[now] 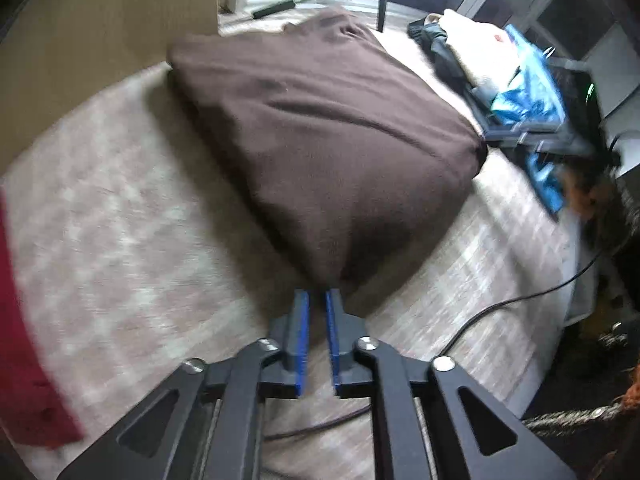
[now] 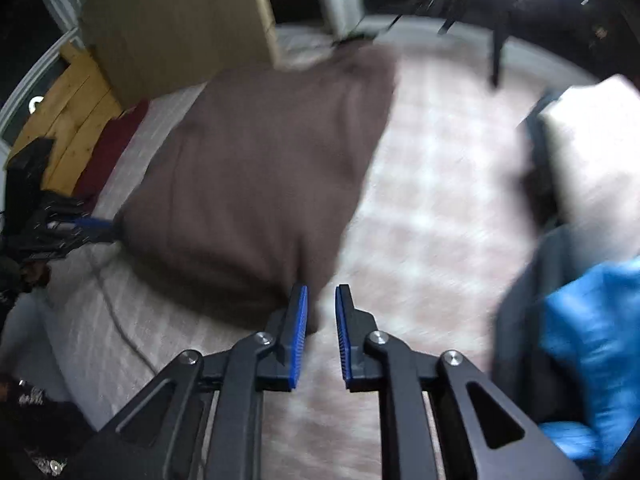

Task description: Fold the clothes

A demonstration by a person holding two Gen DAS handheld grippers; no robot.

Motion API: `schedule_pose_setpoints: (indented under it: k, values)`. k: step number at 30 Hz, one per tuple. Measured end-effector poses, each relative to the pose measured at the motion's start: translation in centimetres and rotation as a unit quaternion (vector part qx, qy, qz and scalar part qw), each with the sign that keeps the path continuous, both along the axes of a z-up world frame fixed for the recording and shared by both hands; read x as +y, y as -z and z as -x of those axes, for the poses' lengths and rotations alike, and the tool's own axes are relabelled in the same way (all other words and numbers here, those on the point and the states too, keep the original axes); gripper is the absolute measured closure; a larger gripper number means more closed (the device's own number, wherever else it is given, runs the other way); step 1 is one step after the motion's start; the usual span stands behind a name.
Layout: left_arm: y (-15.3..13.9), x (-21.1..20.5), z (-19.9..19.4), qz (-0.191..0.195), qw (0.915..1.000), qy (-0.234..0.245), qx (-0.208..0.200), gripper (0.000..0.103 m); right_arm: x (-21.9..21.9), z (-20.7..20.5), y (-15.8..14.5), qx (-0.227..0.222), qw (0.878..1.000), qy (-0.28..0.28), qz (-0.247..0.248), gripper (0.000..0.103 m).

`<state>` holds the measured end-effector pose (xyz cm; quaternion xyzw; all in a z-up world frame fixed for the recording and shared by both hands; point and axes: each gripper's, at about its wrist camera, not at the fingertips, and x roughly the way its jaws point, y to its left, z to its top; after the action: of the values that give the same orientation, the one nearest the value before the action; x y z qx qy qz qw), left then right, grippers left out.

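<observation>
A bed [image 1: 120,208] with a pale checked cover is carrying everything. A folded brown garment [image 1: 320,128] is lying across its middle. A red cloth [image 1: 24,340] is resting on the cover's near left edge, and a pile of clothes [image 1: 492,68], cream, dark and bright blue, is sitting at the far right. A black cable [image 1: 500,308] is trailing over the near right part.
</observation>
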<state>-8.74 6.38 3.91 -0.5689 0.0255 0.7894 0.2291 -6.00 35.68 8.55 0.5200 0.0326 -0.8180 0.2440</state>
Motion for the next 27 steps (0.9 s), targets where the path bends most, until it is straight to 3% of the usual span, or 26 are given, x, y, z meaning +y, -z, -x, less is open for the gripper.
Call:
schedule_pose_setpoints:
  k: [3, 6, 7, 9, 10, 11, 13, 14, 15, 17, 20, 22, 23, 25, 26, 27]
  values:
    - [-2.8, 0.4, 1.1, -0.023, 0.9988, -0.001, 0.044, 0.091, -0.7, 1.5, -2.0, 0.029, 0.999, -0.012, 0.034, 0.088]
    - [-2.5, 2.3, 3.9, -0.057, 0.9959, 0.02, 0.068, 0.087, -4.1, 3.2, -1.8, 0.044, 0.997, -0.051, 0.048, 0.088]
    - [-1.5, 3.1, 4.8, -0.067, 0.9954, 0.031, 0.061, 0.083, -5.2, 4.2, 0.0, 0.029, 0.997, -0.065, 0.029, 0.087]
    - [1.5, 4.0, 5.8, -0.03, 0.9975, 0.052, 0.037, 0.083, -7.3, 6.2, 3.3, -0.001, 0.996, -0.091, -0.01, 0.088]
    - [2.6, 3.6, 5.9, -0.021, 0.9977, 0.059, 0.028, 0.083, -6.9, 7.1, 4.2, 0.005, 0.996, -0.077, -0.05, 0.089]
    - [2.7, 2.6, 5.9, -0.031, 0.998, 0.05, 0.023, 0.083, -5.6, 8.4, 4.2, 0.006, 0.997, -0.054, -0.051, 0.096]
    - [1.6, 0.8, 6.3, -0.003, 0.9996, 0.007, 0.028, 0.089, -2.0, 10.7, 2.2, 0.02, 0.999, 0.024, -0.029, 0.09]
    - [0.8, 0.6, 6.3, 0.001, 0.9993, -0.002, 0.037, 0.089, -0.7, 11.7, 1.0, 0.038, 0.998, 0.046, -0.018, 0.082]
    - [0.0, 0.6, 6.4, -0.004, 0.9989, -0.005, 0.045, 0.089, -0.2, 12.6, 0.5, 0.04, 0.998, 0.052, -0.006, 0.064]
    - [-2.1, 3.0, 6.1, -0.038, 0.9965, 0.03, 0.069, 0.088, -0.6, 14.6, 0.4, 0.04, 0.998, 0.046, 0.002, 0.049]
    - [-3.7, 8.7, 5.7, -0.071, 0.9873, 0.109, 0.092, 0.082, -2.8, 18.0, 1.7, 0.031, 0.999, 0.036, 0.0, 0.049]
    - [-3.6, 12.0, 6.1, -0.085, 0.9806, 0.148, 0.097, 0.079, -3.6, 20.3, 3.3, -0.002, 0.999, 0.038, 0.023, 0.049]
    - [-3.2, 12.8, 6.3, -0.087, 0.979, 0.16, 0.092, 0.079, -4.3, 20.7, 4.0, -0.011, 0.999, 0.036, 0.033, 0.05]
    - [-1.0, 14.2, 6.9, -0.086, 0.9788, 0.178, 0.053, 0.081, -5.5, 21.7, 4.4, -0.01, 0.999, 0.023, 0.026, 0.089]
    - [0.2, 14.5, 6.9, -0.083, 0.9788, 0.185, 0.03, 0.081, -6.2, 21.9, 4.3, -0.005, 1.0, 0.013, 0.013, 0.097]
    - [1.5, 14.5, 6.8, -0.072, 0.9793, 0.189, 0.016, 0.081, -6.9, 21.8, 3.5, 0.029, 0.999, -0.005, -0.017, 0.1]
